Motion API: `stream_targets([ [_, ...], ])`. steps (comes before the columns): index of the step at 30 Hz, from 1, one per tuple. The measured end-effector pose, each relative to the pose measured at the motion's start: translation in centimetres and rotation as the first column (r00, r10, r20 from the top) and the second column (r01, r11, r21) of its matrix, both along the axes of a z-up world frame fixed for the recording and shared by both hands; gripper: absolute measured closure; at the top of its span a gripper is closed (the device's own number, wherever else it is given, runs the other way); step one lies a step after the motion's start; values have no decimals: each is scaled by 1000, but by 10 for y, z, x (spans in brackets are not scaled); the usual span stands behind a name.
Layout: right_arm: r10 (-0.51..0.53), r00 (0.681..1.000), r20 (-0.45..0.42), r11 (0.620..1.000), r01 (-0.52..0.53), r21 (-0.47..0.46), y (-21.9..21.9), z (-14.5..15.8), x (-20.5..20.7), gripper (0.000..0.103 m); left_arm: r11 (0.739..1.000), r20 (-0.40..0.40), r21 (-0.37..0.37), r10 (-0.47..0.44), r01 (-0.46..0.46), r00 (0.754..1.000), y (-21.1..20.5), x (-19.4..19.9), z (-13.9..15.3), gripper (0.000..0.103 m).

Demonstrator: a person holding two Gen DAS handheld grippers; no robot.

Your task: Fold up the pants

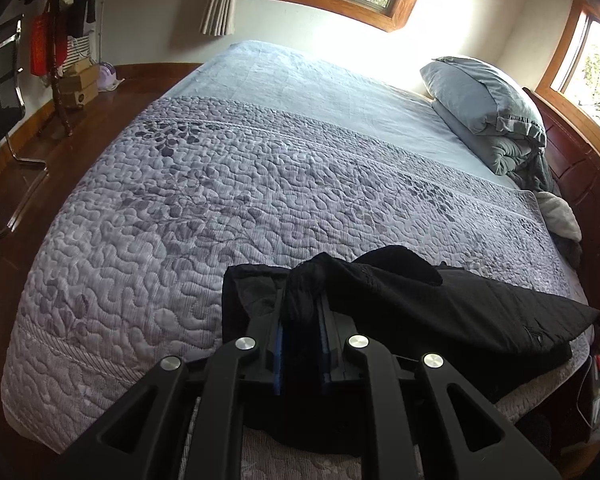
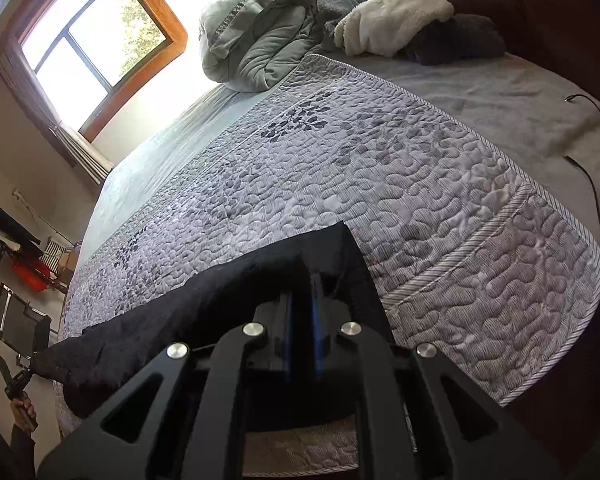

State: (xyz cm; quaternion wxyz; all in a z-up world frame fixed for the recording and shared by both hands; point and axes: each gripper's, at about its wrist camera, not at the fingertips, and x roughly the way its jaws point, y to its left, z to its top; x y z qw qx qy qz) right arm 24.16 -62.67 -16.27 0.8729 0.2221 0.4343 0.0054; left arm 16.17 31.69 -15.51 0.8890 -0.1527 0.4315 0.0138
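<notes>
Both clamped | left gripper (image 1: 304, 300), right gripper (image 2: 302, 280) | pants (image 1: 440, 304)

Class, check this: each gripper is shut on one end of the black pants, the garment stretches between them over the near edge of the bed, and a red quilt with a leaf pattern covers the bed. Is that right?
One detail is wrong: the quilt is pale lilac-grey, not red, as both wrist views show. The rest stands: the left gripper and right gripper each pinch the black pants over the near edge of the bed.
</notes>
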Motion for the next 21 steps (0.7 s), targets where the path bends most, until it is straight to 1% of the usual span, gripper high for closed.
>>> stream_targets([
  [8,13,999,-35,994,-17,-109,15,-14,-19,95,996,-59,75,-37,42,998,-7,-18,-23,86],
  [11,1,999,-50,994,-6,-109,14,-24,-24,91,994,-96,99,-40,49,995,-8,-25,-38,84],
  [14,-21,997,-73,994,13,-110,12,-34,-29,91,990,-123,128,-41,57,992,-11,-31,-50,84],
  [15,-30,996,-83,994,21,-109,10,-37,-31,90,988,-134,142,-38,57,990,-12,-32,-54,82],
  [16,-42,995,-92,994,32,-107,8,-41,-33,87,985,-150,165,-30,55,988,-13,-34,-58,75],
  [17,-51,994,-101,994,41,-98,6,-44,-35,85,979,-167,196,-17,50,986,-13,-35,-62,72],
  [18,-66,991,-113,995,57,-85,3,-47,-38,84,974,-188,223,2,41,982,-12,-36,-66,63],
  [19,-88,988,-129,995,80,-67,-1,-51,-41,80,968,-213,250,27,27,977,-9,-37,-71,47],
  [20,-107,984,-142,994,102,-39,-5,-55,-45,74,962,-231,274,55,11,971,-6,-39,-76,42],
  [21,-126,980,-154,992,125,-14,-8,-58,-50,72,956,-245,292,86,-11,966,-1,-42,-80,36],
])
